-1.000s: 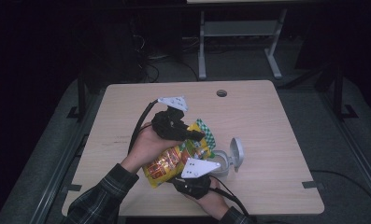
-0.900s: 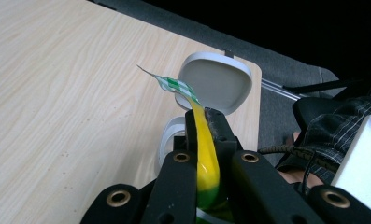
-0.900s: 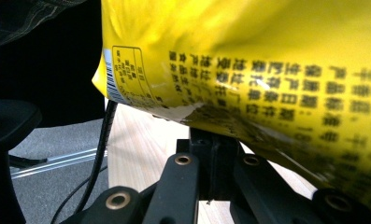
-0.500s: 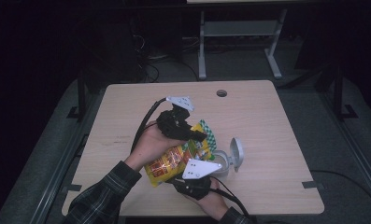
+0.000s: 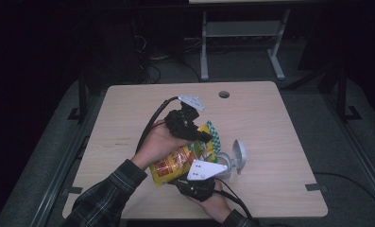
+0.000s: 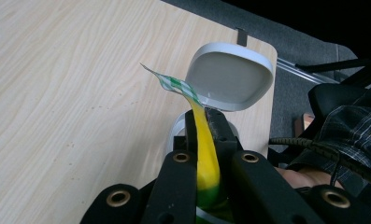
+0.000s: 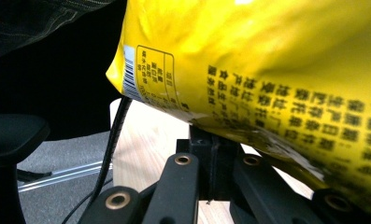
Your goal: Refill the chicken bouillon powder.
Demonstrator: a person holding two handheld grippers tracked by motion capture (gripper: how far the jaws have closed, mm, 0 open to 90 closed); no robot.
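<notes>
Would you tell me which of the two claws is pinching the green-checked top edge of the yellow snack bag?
The left claw: its jaws are shut on the snack bag at the checked end, while the right claw holds the opposite end.

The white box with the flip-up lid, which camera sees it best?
The left gripper view: the white box's open lid stands close and clear behind the yellow bag. The high view shows the box small, beside the bag.

The snack bag (image 5: 183,158) is glossy yellow plastic film, crinkled. At its three o'clock, the container (image 5: 234,158) looks like smooth matt grey plastic. The table (image 5: 128,118) is pale wood-grain laminate. The sleeve (image 5: 105,198) is checked cloth.
</notes>
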